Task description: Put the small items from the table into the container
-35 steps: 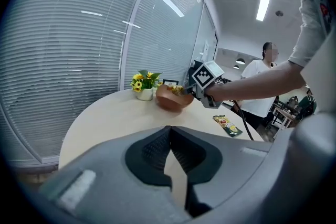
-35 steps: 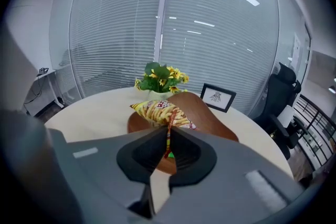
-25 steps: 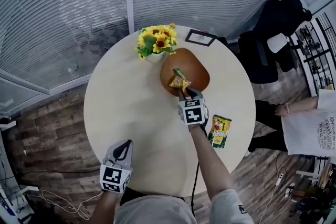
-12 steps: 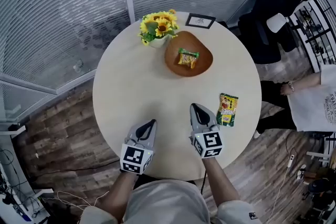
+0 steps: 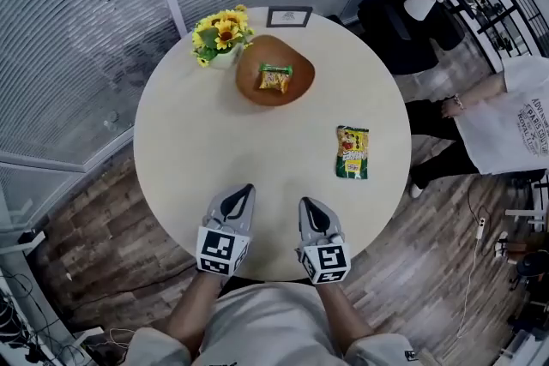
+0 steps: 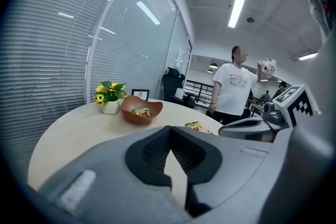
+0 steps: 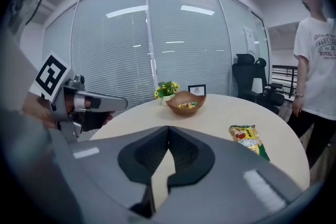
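- Your left gripper [image 5: 246, 189] hangs over the near edge of the round table [image 5: 189, 141], its jaws pressed together with nothing between them; your right gripper [image 5: 305, 203] sits just beside it, jaws likewise together and empty.
- One small packet [image 5: 275, 78] lies inside the brown bowl [image 5: 304, 81] at the far side of the table; it looks like a wrapped snack, though the print is too small to read.
- A green and yellow snack bag [image 5: 352, 152] lies flat on the table to your right, well apart from the bowl and from both grippers.
- A pot of sunflowers [image 5: 220, 32] stands just beside the bowl on its left; a small picture frame [image 5: 288, 16] stands behind the bowl near the far edge.
- A person in a white shirt [image 5: 515, 111] stands off the table's right side.
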